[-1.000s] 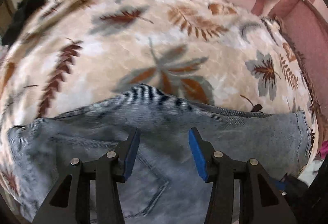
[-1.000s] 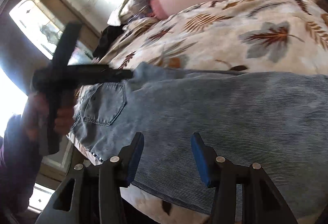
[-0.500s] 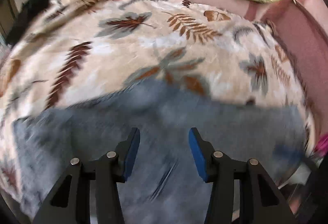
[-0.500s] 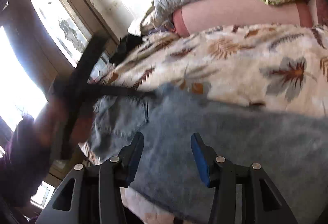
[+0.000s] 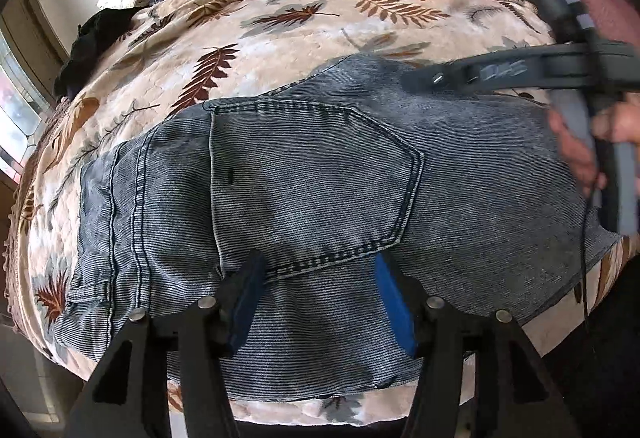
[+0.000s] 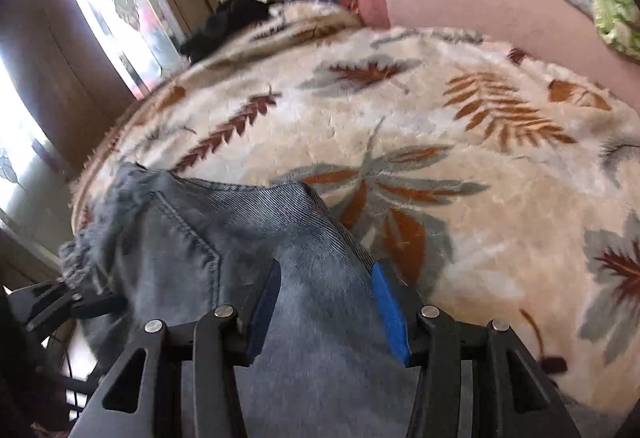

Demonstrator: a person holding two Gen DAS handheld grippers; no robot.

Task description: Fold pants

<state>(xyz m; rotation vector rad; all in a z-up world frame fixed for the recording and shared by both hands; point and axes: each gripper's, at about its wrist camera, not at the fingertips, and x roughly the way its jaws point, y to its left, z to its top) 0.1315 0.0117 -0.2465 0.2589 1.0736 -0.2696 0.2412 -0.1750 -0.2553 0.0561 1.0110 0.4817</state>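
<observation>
Leaf-print bed [image 5: 304,21] now shows the jeans [image 5: 320,173] pocket under both grippers' empty fingers; left gripper [image 5: 316,302] has just widened, right gripper [image 6: 326,308] gapes, regrasp likely

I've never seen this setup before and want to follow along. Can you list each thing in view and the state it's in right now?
pants: folded, lying flat on the blanket, back pocket up.
left tongs: open, just widened, over the denim, gripping nothing.
right tongs: open, over the pants' far edge, gripping nothing.
leaf-print blanket: spread out under the pants.
</observation>
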